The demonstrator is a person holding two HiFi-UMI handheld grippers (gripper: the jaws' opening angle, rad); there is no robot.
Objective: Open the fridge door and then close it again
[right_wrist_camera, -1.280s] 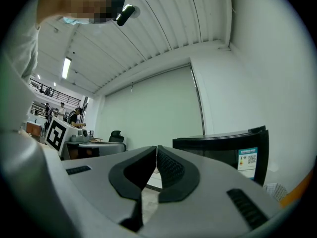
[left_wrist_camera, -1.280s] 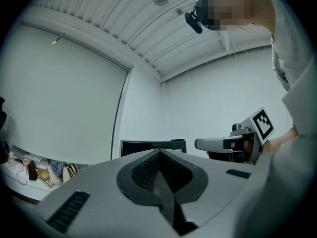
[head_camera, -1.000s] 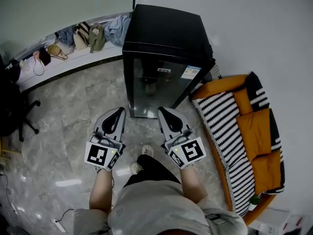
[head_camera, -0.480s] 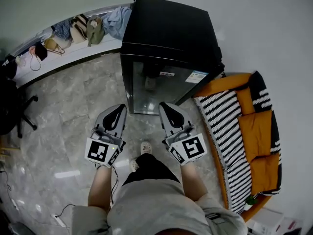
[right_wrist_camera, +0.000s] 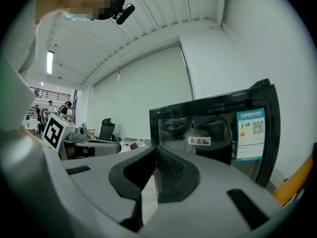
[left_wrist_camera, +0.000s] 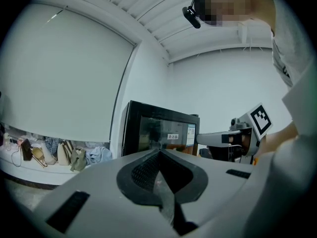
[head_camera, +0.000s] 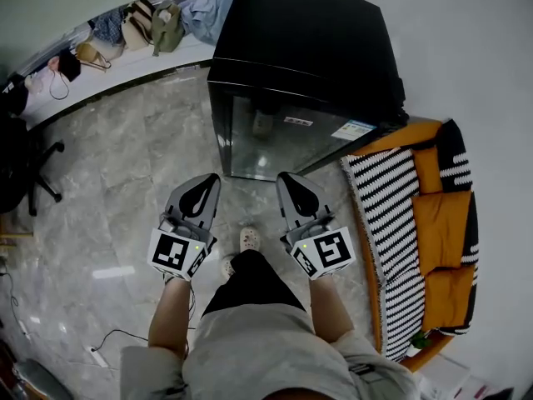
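Observation:
A black mini fridge point(head_camera: 305, 52) stands against the wall, its glass door point(head_camera: 287, 136) closed, with stickers at the door's upper right. My left gripper point(head_camera: 207, 181) and right gripper point(head_camera: 286, 179) are held side by side over the floor, a short way in front of the door and touching nothing. Both are shut and empty. In the left gripper view the shut left gripper point(left_wrist_camera: 158, 152) points at the fridge point(left_wrist_camera: 161, 133), with the right gripper point(left_wrist_camera: 199, 139) beside it. In the right gripper view the shut right gripper point(right_wrist_camera: 156, 150) faces the glass door point(right_wrist_camera: 218, 128).
An orange and black-striped sofa point(head_camera: 416, 223) stands right of the fridge. Several bags point(head_camera: 125, 27) lie on a low ledge along the back wall at the left. An office chair base point(head_camera: 37, 194) is at the far left. A cable point(head_camera: 108, 347) lies on the marble floor.
The fridge has come closer and looms larger in the head view. Both grippers have moved forward toward the door together, still shut and side by side.

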